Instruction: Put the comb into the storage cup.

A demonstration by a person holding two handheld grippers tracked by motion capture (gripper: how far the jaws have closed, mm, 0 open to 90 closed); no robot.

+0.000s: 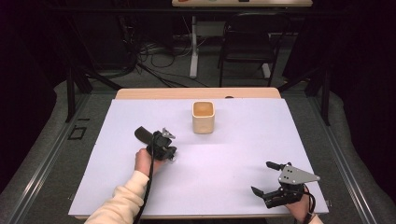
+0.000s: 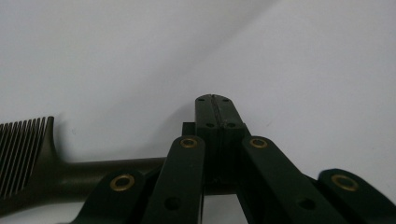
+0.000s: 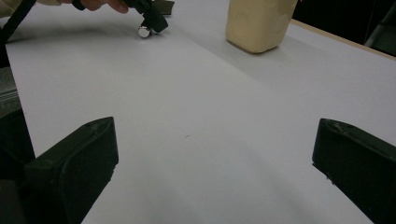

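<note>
In the left gripper view a dark comb (image 2: pixel 32 158) lies at the left, teeth up and to the left. Its handle runs right and disappears under the linkage of my left gripper (image 2: pixel 215 105). That gripper's two pads are pressed together with nothing showing between the tips. From the high view, the left gripper (image 1: pixel 163 145) points down at the white sheet (image 1: pixel 224 158) with the comb's end (image 1: pixel 142 134) sticking out to its left. My right gripper (image 1: pixel 264 177) rests near the front right corner, open, with only sheet between its fingers (image 3: pixel 70 163).
A beige square cup (image 1: pixel 203 117) stands upright at the middle back of the sheet; in the right gripper view this cup (image 3: pixel 259 23) is at the top. The wooden table edge (image 1: pixel 196 92) runs behind it. A chair (image 1: pixel 247 42) and cables sit beyond the table.
</note>
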